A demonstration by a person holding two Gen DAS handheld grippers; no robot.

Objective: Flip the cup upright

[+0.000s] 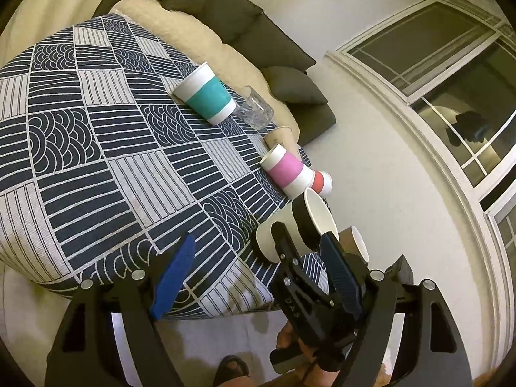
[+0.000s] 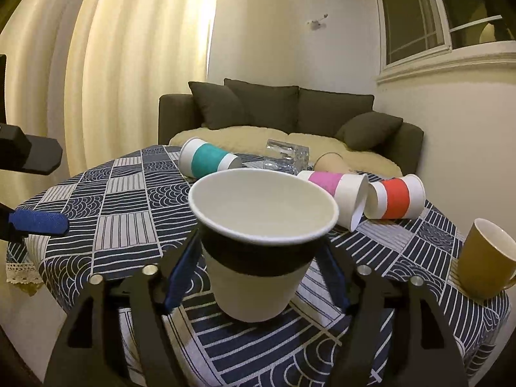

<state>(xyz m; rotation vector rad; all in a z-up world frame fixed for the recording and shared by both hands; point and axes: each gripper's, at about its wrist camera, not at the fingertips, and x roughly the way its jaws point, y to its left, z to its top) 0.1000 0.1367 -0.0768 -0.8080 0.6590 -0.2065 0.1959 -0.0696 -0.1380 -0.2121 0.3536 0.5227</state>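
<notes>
A white paper cup with a black band (image 2: 258, 251) sits upright between my right gripper's (image 2: 258, 271) blue fingers, which are shut on its sides, just above the patterned tablecloth (image 2: 122, 213). It also shows in the left wrist view (image 1: 306, 222), held by the other gripper. My left gripper (image 1: 258, 258) is open and empty beside the table edge; one of its blue fingers (image 1: 175, 277) is in front of the cloth. Teal (image 2: 208, 160), pink (image 2: 335, 190) and red (image 2: 395, 198) banded cups lie on their sides.
A clear glass (image 2: 287, 156) lies on its side at the back of the table. A mustard mug (image 2: 483, 258) stands at the right edge. A beige cup (image 2: 332, 163) lies behind the pink one. A dark sofa (image 2: 290, 113) stands beyond the table.
</notes>
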